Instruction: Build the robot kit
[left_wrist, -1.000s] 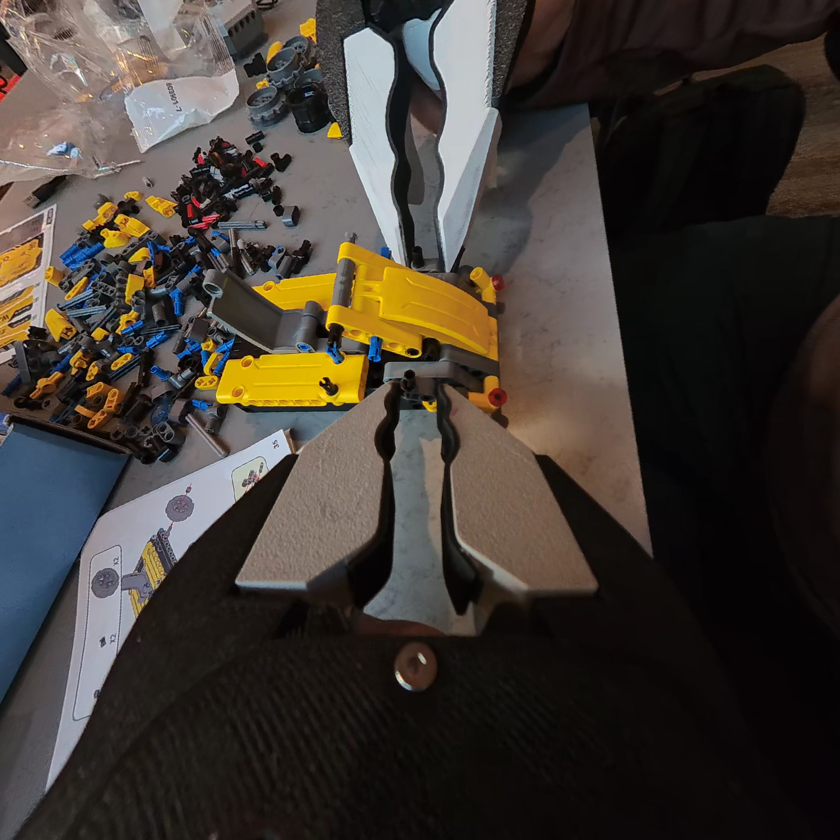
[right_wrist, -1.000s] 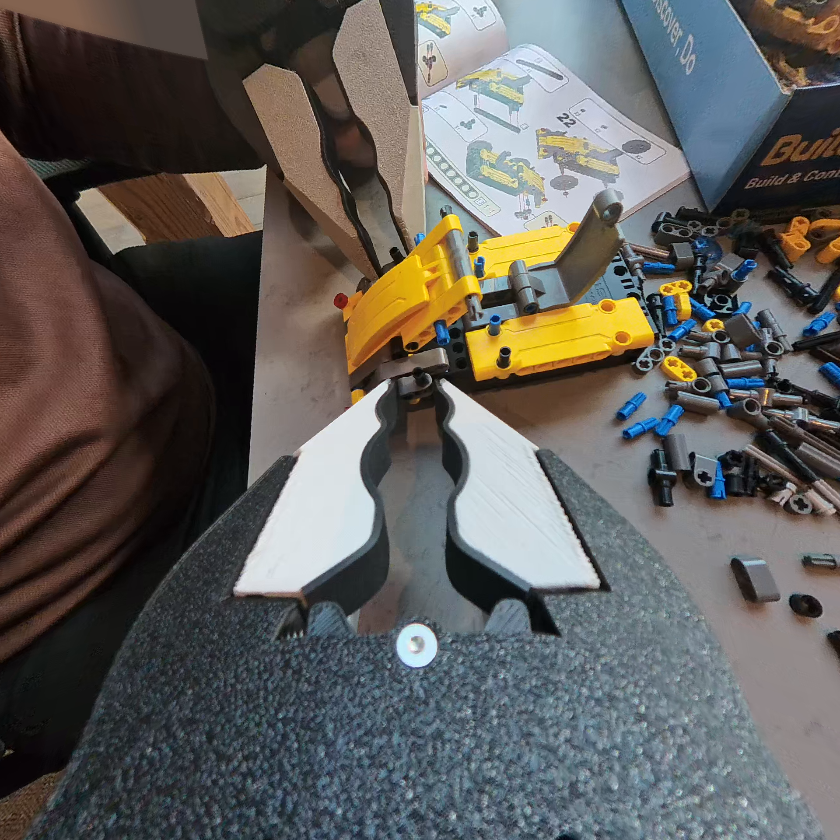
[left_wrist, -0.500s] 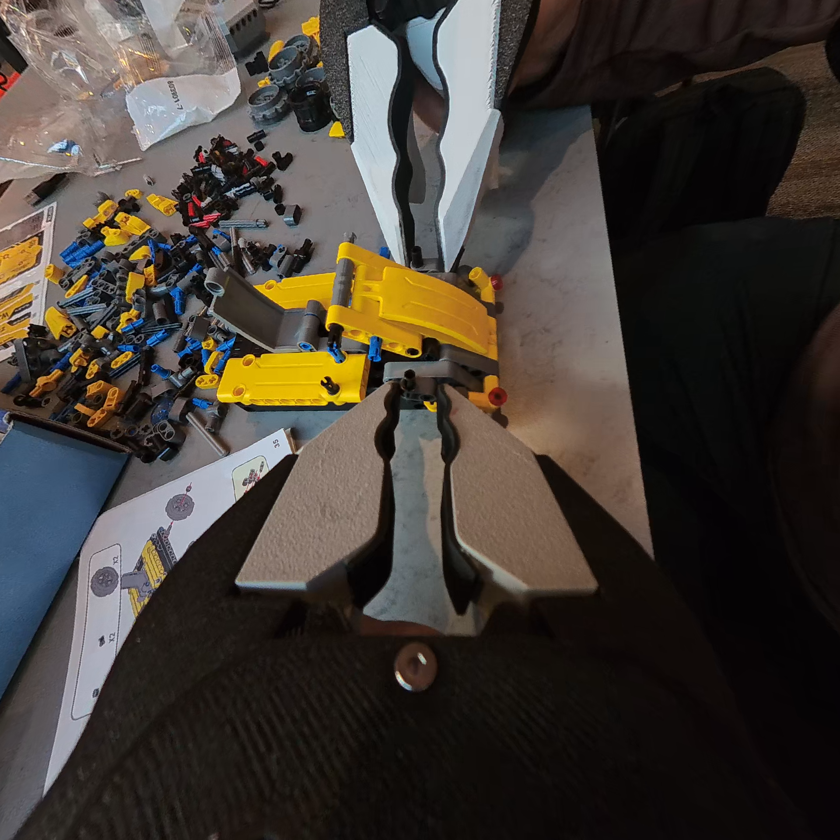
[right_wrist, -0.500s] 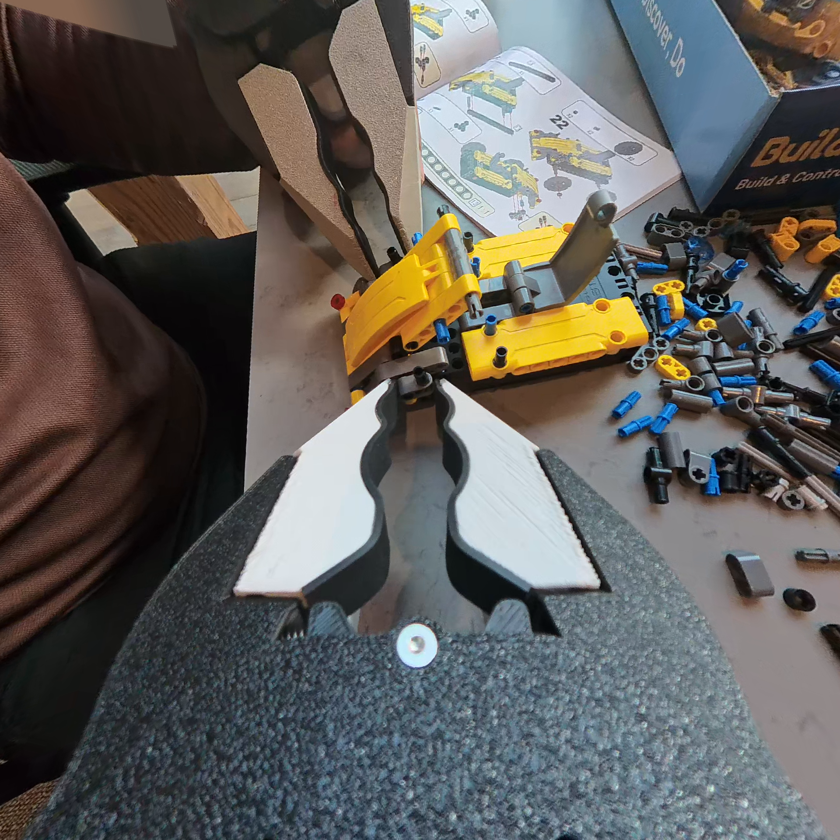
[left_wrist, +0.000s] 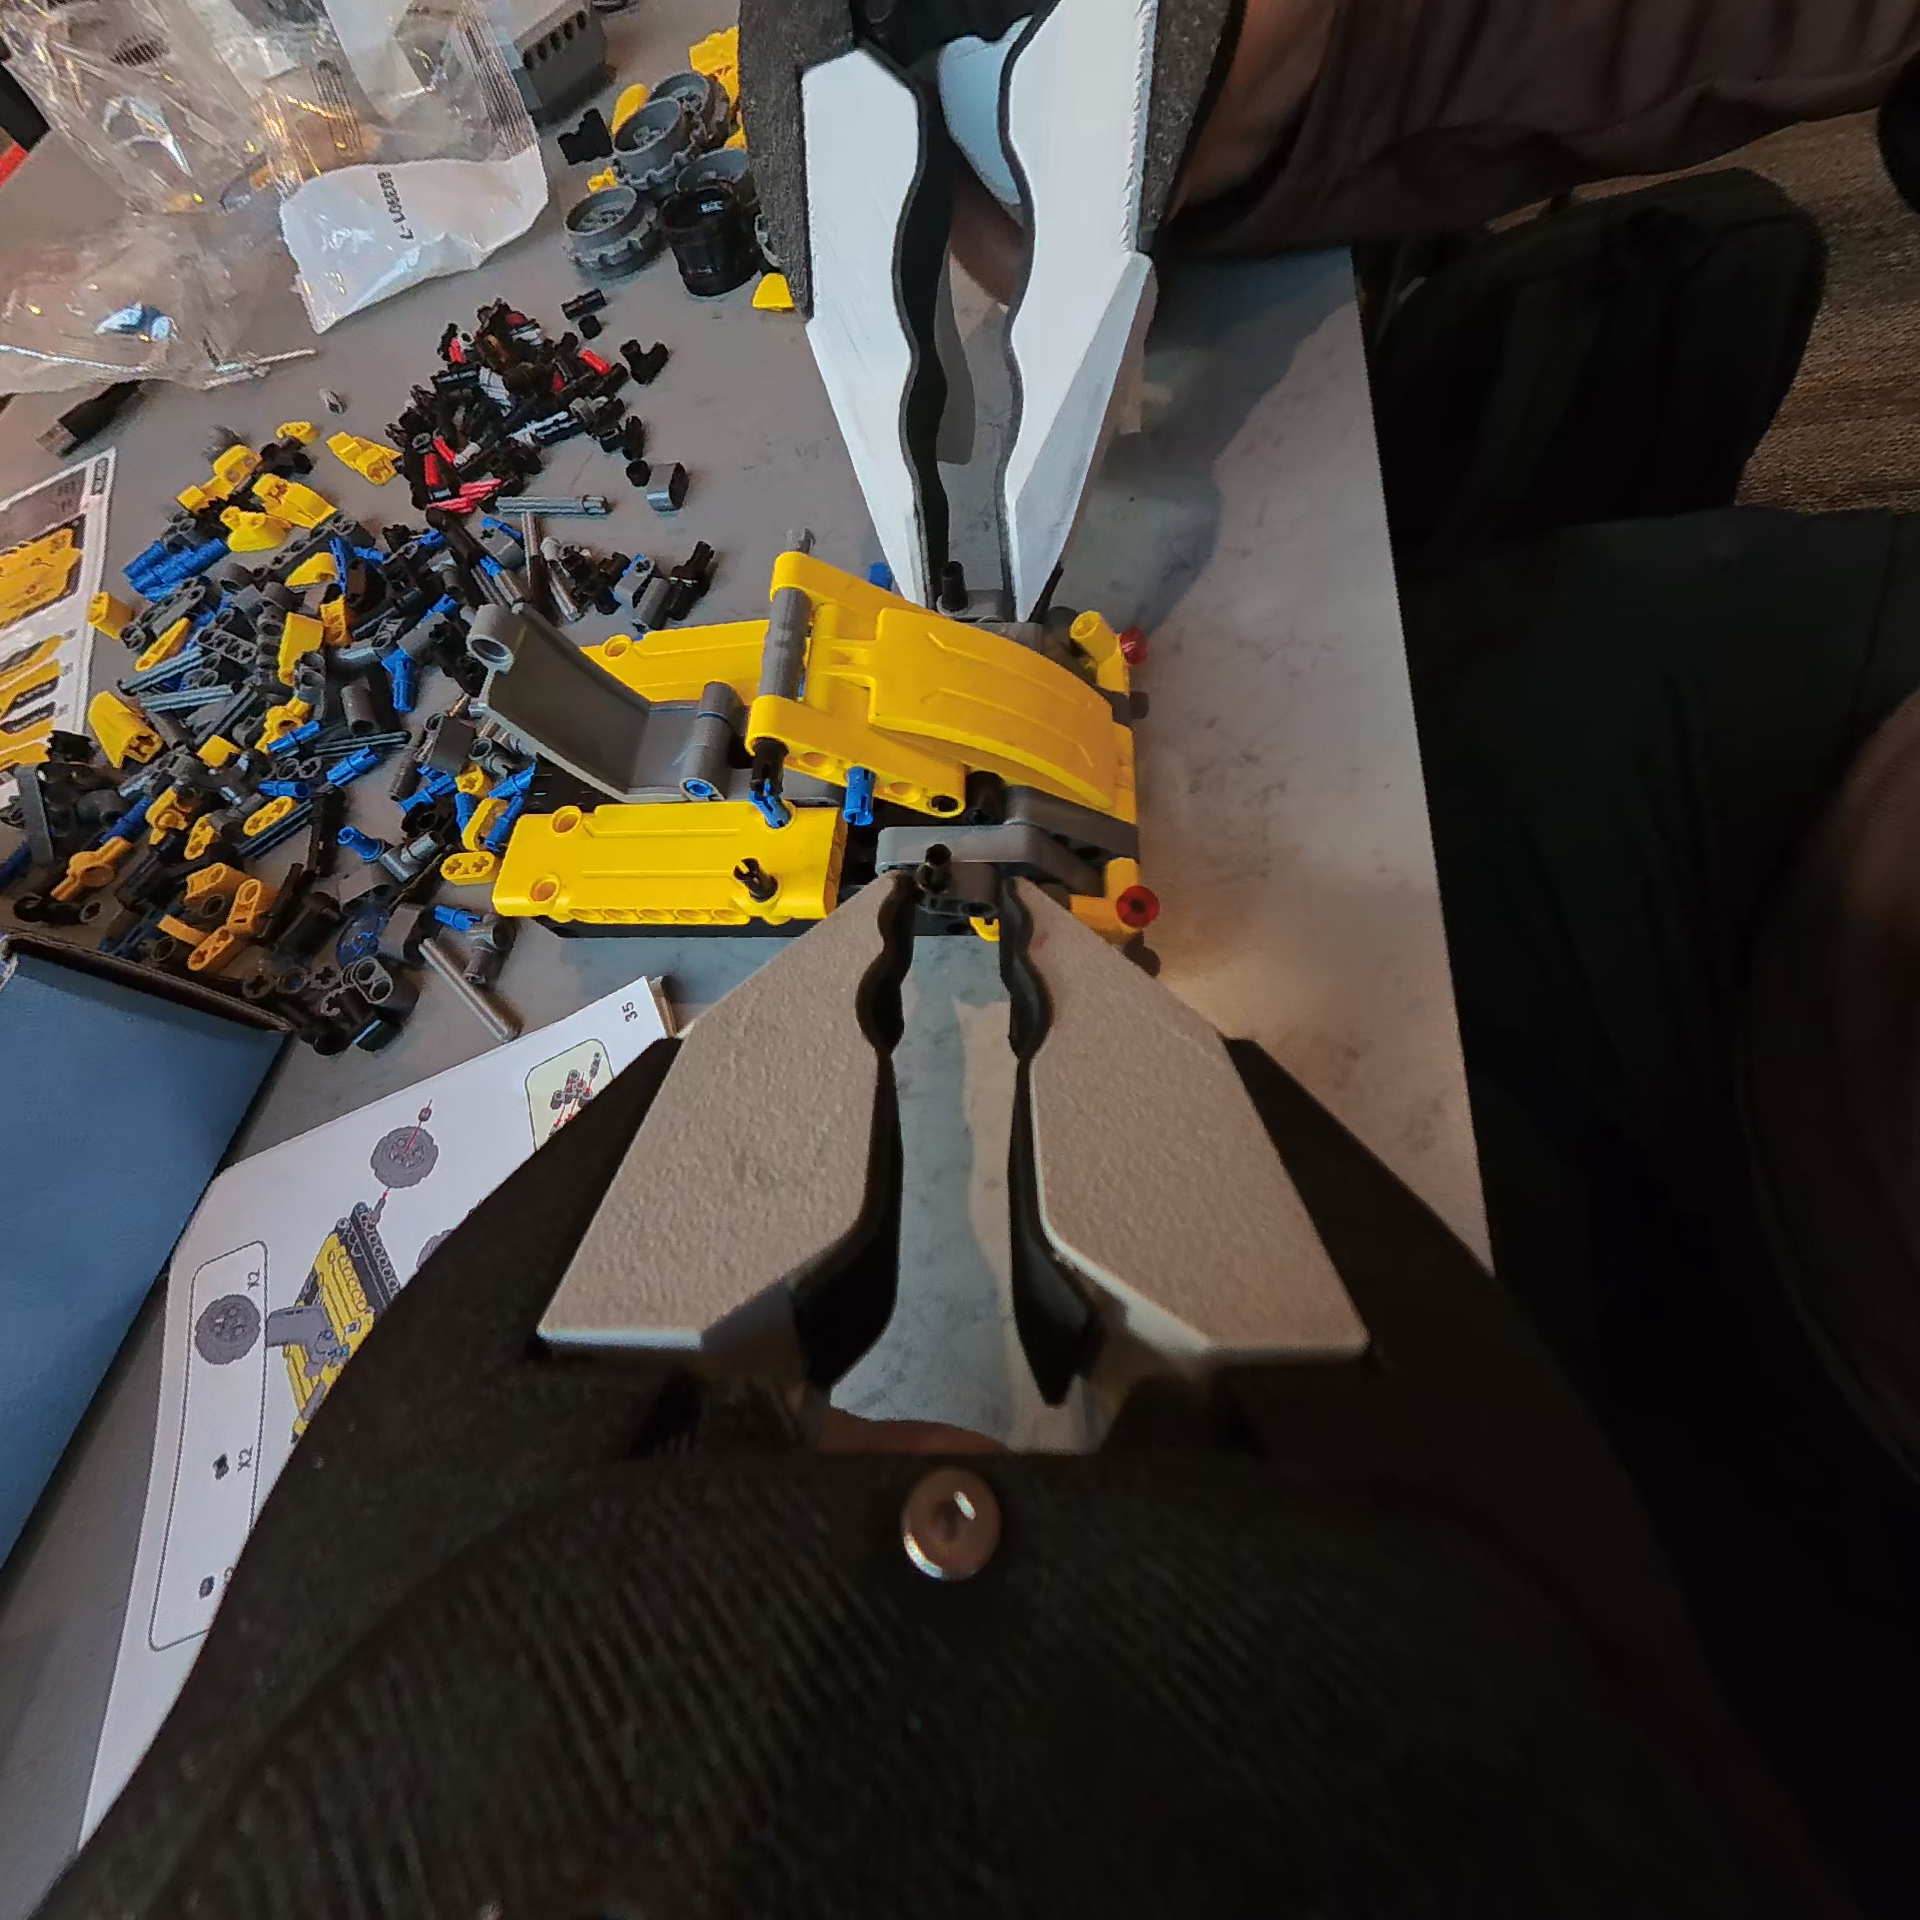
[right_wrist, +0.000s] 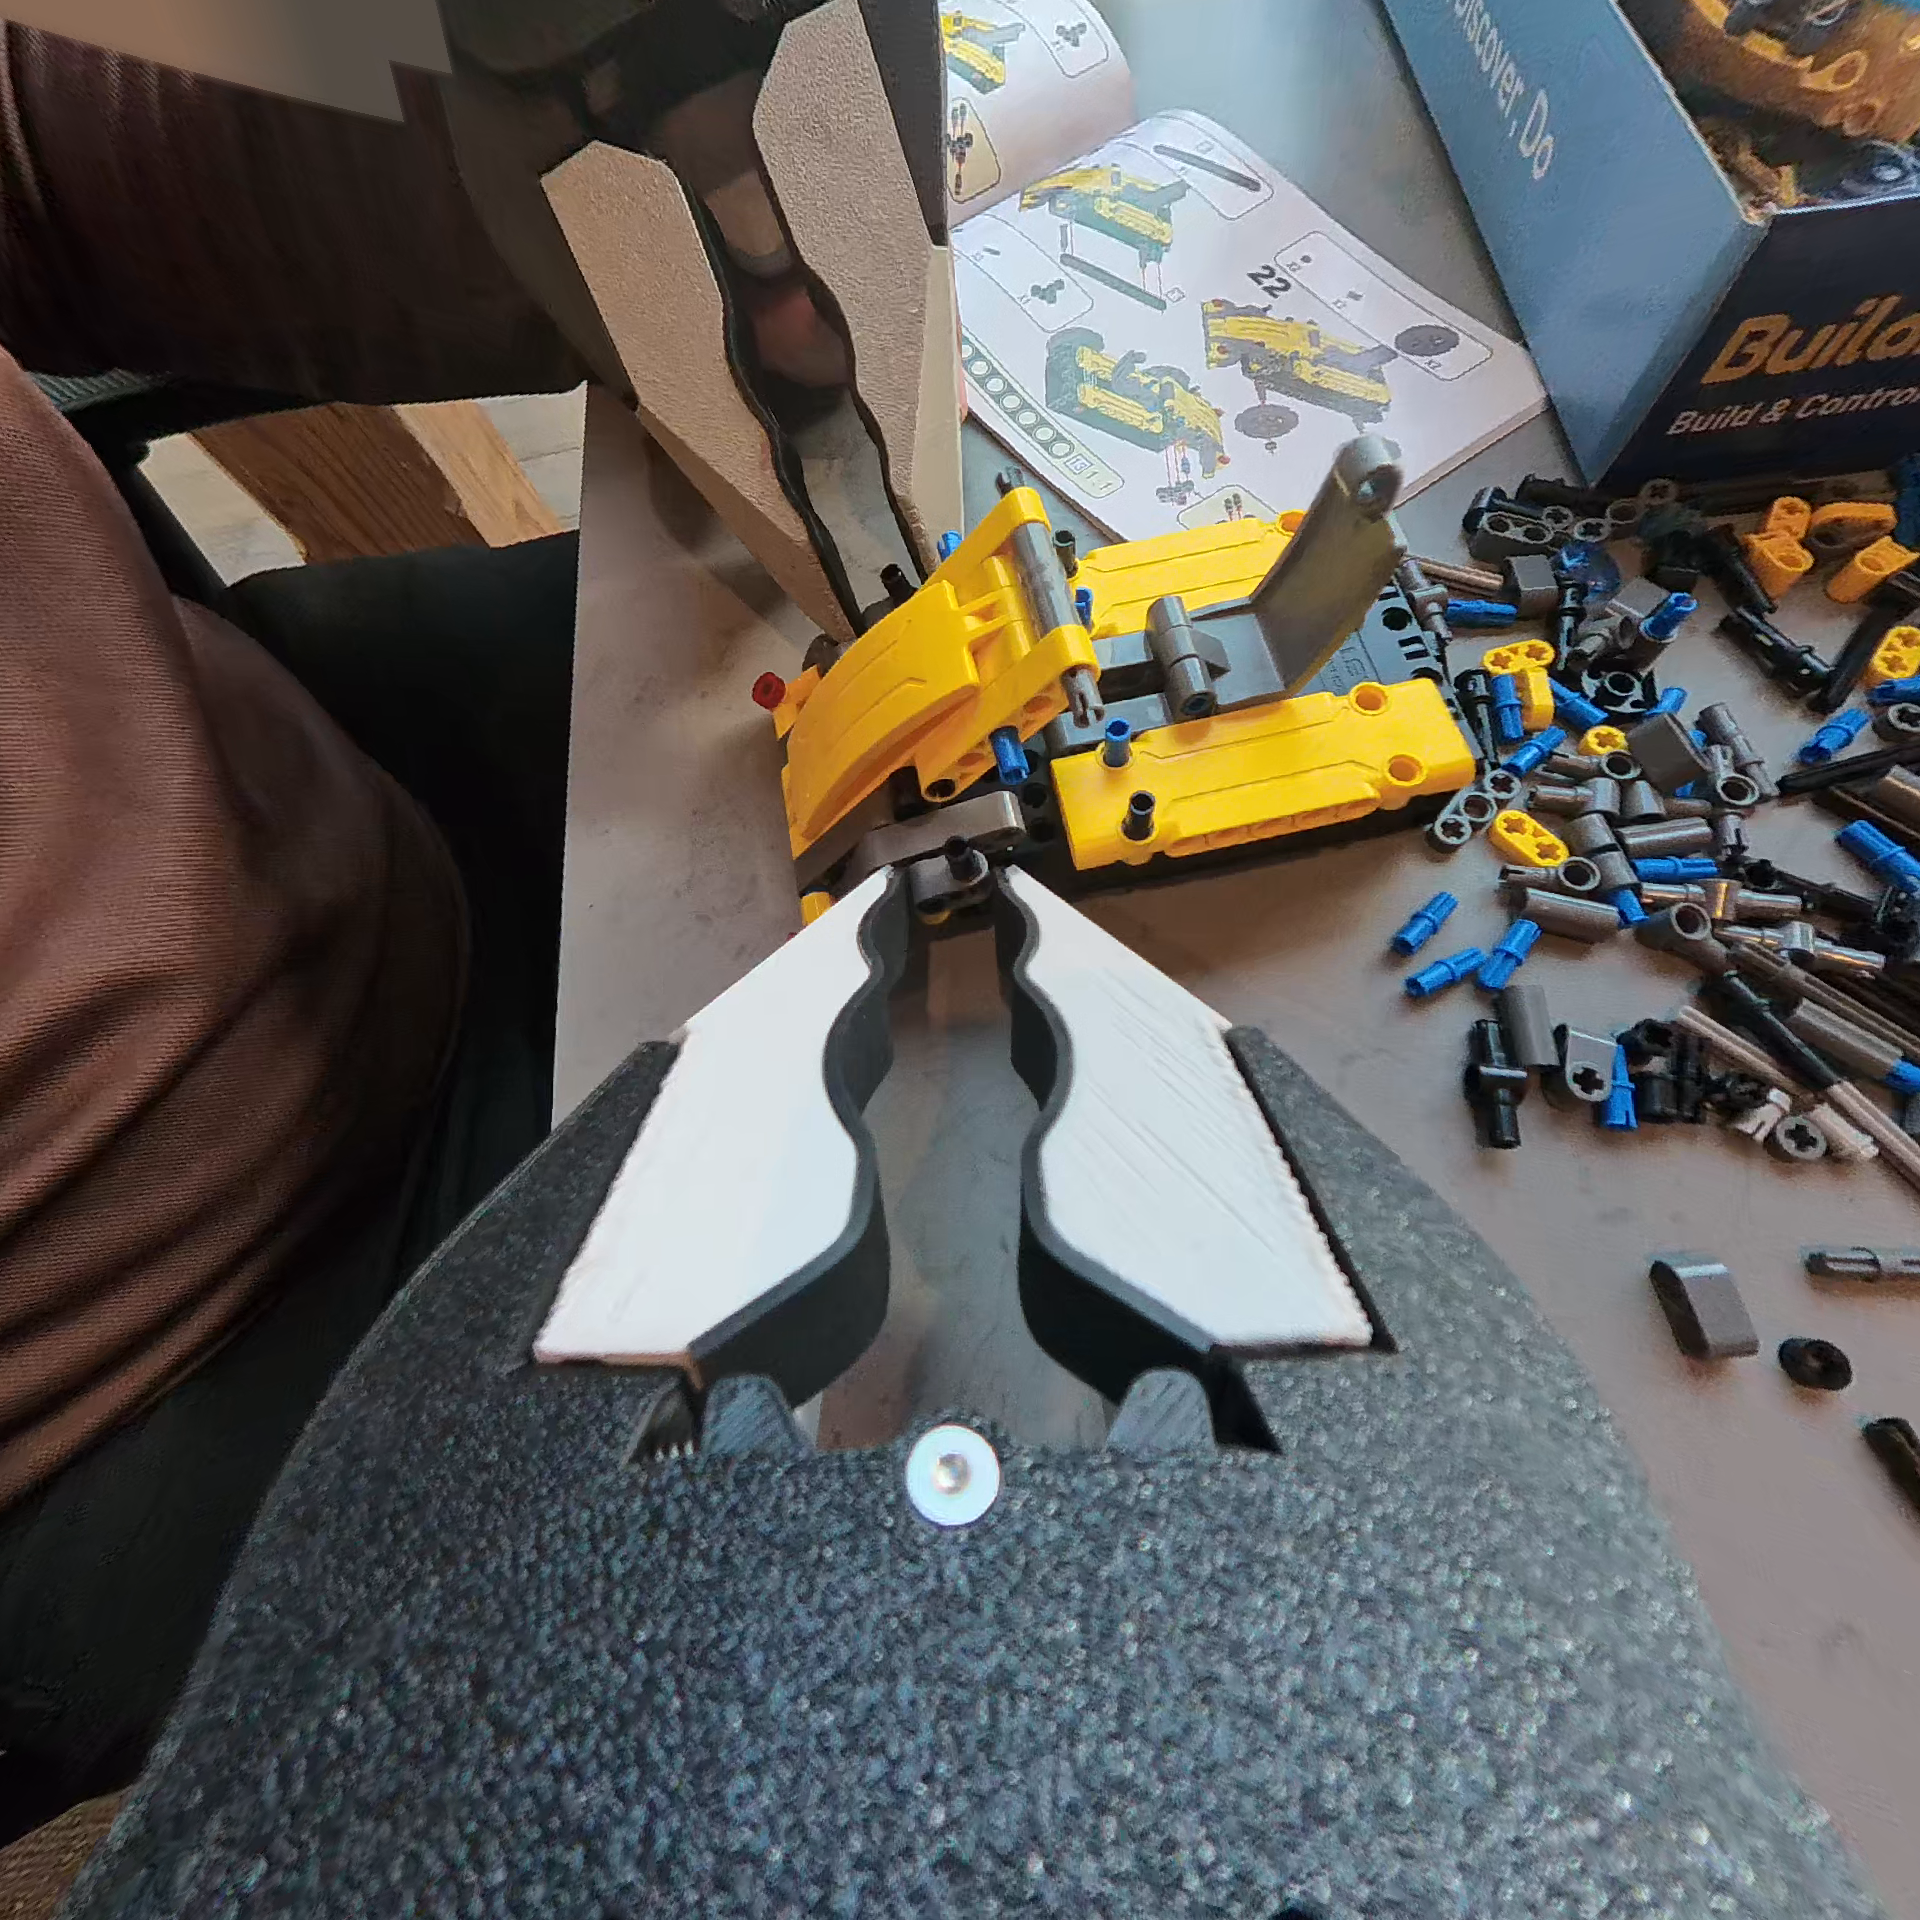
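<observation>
Pinching the yellow model from opposite sides in the left wrist view, the left gripper at 6 o'clock and the right gripper at 12 each have their fingers nearly closed on what seems a grey side connector. The model sits near the desk edge, with loose parts at 9 o'clock. Equal, level pressure suits such small holds. The 2 contact points and the underside are hidden.

— What's the room like from where I'm driving?

— I see a grey mottled table whose near edge catches warm light. Past that edge in the right wrist view there's a pale wooden beam, and carpeted floor at the far right.
</observation>
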